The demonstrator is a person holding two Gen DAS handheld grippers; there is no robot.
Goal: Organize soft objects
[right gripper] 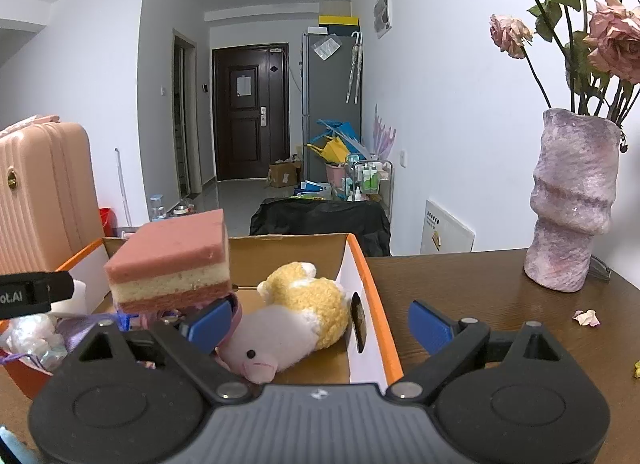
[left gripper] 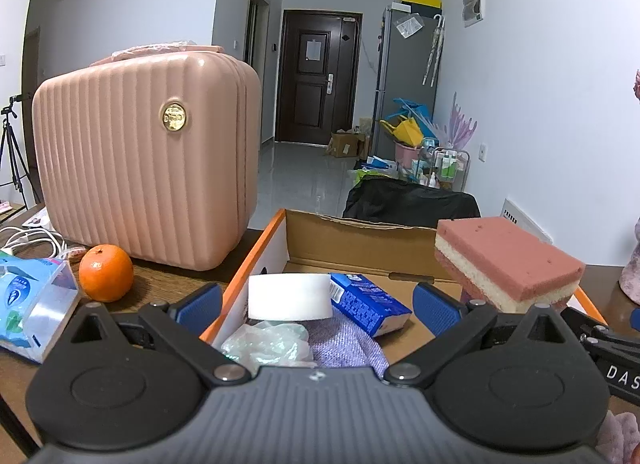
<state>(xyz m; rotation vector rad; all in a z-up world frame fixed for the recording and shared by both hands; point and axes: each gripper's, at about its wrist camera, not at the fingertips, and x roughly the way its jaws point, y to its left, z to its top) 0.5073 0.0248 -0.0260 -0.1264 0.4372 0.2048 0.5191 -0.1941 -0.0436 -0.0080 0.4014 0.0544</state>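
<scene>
Hovering open-jawed, both left gripper (left gripper: pixel 318 306) and right gripper (right gripper: pixel 320 324); sponge (right gripper: pixel 170 260) perched atop box (right gripper: pixel 370 288) contents, likely for sorting.

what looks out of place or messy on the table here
A few fallen petals lie scattered on the wooden table near the vase of wilted roses. An orange sits among the soft items beside the pink case. The layered sponge perches tilted above the cardboard box.

The dark wooden table (right gripper: pixel 480 304) carries a cardboard box (right gripper: pixel 370 284), pink case (left gripper: pixel 144 160), orange (left gripper: pixel 106 273) and vase (right gripper: pixel 572 204).
</scene>
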